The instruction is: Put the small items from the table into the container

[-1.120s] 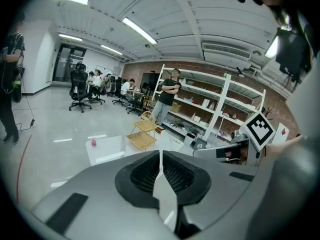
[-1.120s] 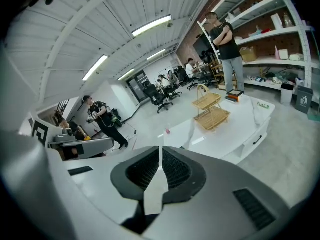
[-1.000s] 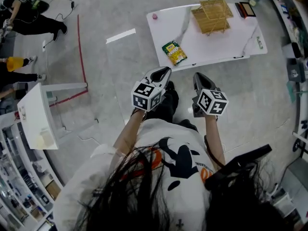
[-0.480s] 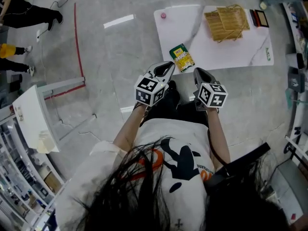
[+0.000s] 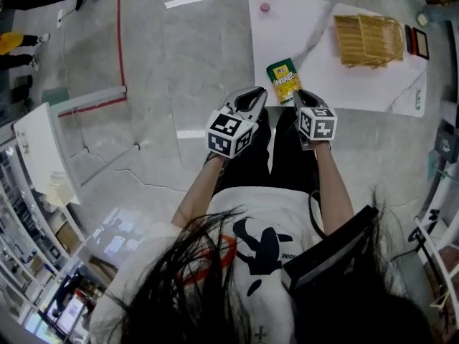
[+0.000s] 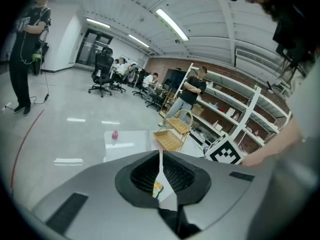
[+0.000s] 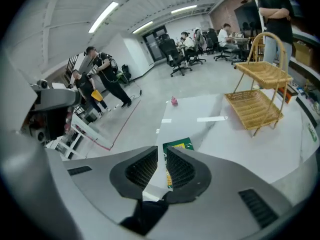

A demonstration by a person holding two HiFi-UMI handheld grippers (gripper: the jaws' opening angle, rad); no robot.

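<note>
A green and yellow snack packet (image 5: 285, 79) lies at the near edge of the white table (image 5: 323, 84), and a small pink item (image 5: 265, 8) sits at its far left corner. A wicker basket (image 5: 368, 39) with a hoop handle stands further right. Both grippers hover at the table's near edge, just short of the packet. My left gripper (image 5: 247, 100) is shut and empty; the packet (image 6: 157, 188) shows below its tips. My right gripper (image 5: 301, 99) is starting to open, with a narrow gap and nothing in it; the packet (image 7: 178, 145) lies just beyond its tips.
Dark flat boxes (image 5: 416, 41) lie at the table's right end beside the basket. A small white side table (image 5: 43, 156) stands to the left, past a red floor line (image 5: 120, 41). People, office chairs and shelving fill the room behind the basket (image 7: 260, 99).
The person has stepped up to the table. Both grippers have come down and forward and now sit right at the snack packet. The right jaws have parted slightly.
</note>
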